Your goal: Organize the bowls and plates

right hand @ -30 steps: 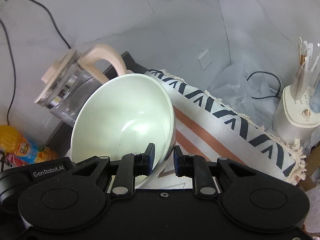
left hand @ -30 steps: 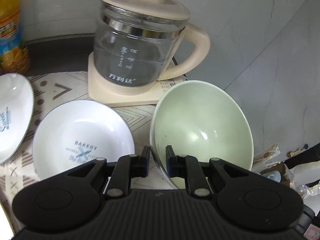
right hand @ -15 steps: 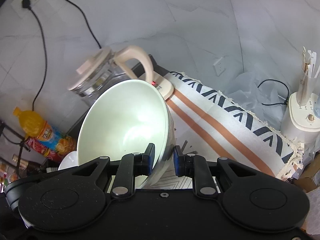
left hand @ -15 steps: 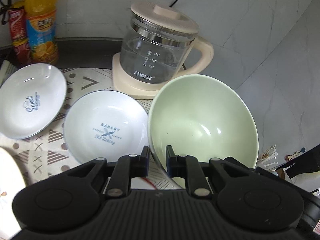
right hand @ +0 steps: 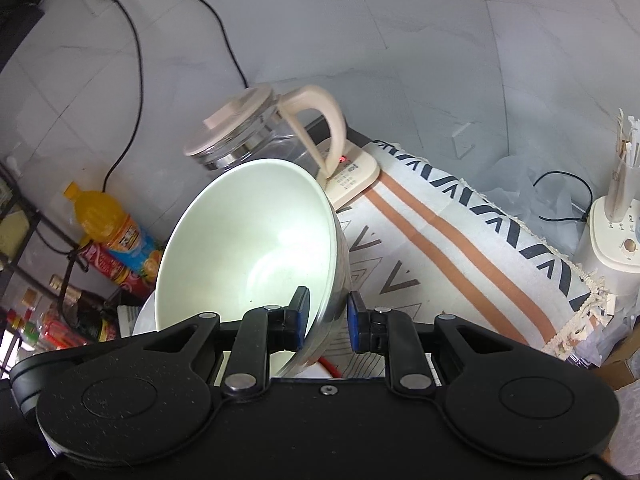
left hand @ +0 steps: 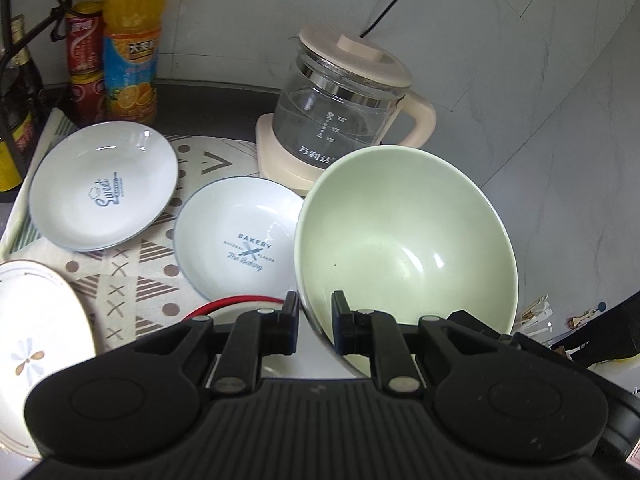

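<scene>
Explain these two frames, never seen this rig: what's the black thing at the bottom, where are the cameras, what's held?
There is no robot. A person carries a hand-held gripper in each hand, and a fisheye camera on each looks forward along its two fingers. The black shape at the bottom is the tool itself.

The left hand-held gripper and right hand-held gripper each clamp the rim of the same green bowl, which is tilted above the patterned cloth.

On the cloth lie a "Bakery" plate, a "Sweet" plate and a flower plate. Behind stand a glass kettle on its base and an orange drink bottle.
</scene>
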A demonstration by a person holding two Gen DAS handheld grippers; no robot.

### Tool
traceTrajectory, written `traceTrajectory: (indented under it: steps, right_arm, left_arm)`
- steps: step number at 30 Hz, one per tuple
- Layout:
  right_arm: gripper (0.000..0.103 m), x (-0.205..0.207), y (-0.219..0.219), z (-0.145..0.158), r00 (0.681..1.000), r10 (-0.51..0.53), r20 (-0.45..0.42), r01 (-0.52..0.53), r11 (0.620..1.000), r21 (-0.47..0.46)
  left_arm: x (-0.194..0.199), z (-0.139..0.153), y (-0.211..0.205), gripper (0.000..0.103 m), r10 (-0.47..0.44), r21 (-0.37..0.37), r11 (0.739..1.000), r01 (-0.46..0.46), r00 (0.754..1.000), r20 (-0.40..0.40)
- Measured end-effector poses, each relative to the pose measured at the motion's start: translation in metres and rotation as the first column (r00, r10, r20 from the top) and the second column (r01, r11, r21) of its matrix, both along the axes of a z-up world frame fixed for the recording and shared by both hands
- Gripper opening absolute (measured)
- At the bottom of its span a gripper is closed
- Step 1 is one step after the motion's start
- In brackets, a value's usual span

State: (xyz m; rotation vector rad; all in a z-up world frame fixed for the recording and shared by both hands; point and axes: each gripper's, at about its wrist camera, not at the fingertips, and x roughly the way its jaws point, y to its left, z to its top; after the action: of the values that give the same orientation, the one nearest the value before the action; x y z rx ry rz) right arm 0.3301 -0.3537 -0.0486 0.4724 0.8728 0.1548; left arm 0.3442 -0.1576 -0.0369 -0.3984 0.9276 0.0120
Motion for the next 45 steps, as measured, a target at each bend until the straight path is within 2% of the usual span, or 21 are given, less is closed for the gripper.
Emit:
traceTrajectory:
  steps: [13, 26, 45]
  right_arm:
    - [0.021, -0.029, 0.015, 0.001, 0.997, 0.083, -0.004, -0.083, 0.997, -0.007]
    - [0.021, -0.051, 0.029, -0.018, 0.981, 0.179, -0.071, -0.183, 0.982, -0.047]
    - [0.023, -0.043, 0.041, -0.04, 0.962, 0.233, -0.146, -0.245, 0.967, -0.068]
  left_arm:
    - [-0.037, 0.003, 0.016, 0.015, 0.039, 0.009, 0.999, -0.039, 0.999, -0.009]
    - [-0.065, -0.019, 0.028, 0.015, 0.074, 0.016, 0.997, -0.073, 0.995, -0.069]
    - [-0.064, -0.045, 0.036, 0.018, 0.111, 0.028, 0.994, -0.108, 0.977, -0.183]
